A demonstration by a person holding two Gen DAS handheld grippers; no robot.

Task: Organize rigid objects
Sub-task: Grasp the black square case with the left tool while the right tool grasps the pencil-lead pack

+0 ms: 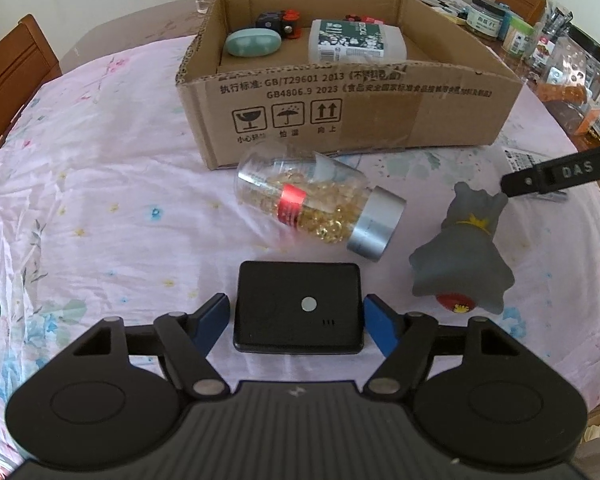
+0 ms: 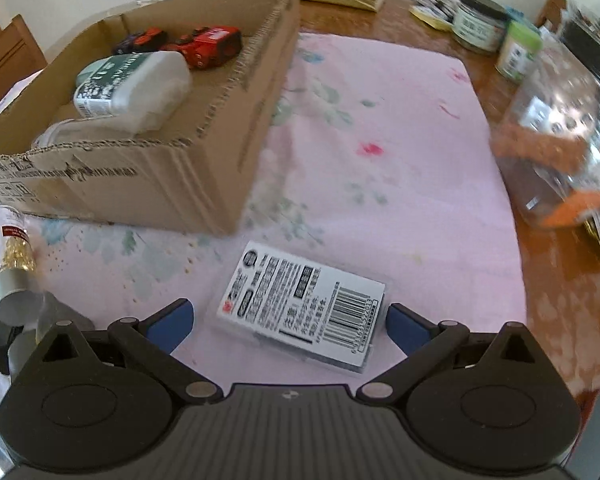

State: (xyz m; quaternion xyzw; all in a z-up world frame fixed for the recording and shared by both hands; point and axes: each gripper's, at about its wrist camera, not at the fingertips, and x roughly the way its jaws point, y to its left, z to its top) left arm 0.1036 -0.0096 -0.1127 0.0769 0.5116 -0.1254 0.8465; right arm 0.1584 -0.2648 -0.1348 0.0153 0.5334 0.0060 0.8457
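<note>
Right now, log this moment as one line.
left tongs: closed on black box | right tongs: open over labelled pack | cardboard box: partly filled

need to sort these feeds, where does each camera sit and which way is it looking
Left wrist: on the left gripper, angled down at a black rectangular plastic box held between its blue pads, open brown cardboard box beyond; right gripper's finger enters at the right edge.
Right wrist: on the right gripper, angled down at a flat clear barcode-labelled pack between open jaws.
Shared: cardboard box, clear silver-capped bottle of gold capsules.

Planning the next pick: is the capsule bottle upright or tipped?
Tipped: the bottle lies on its side on the cloth, silver cap pointing sideways.
</note>
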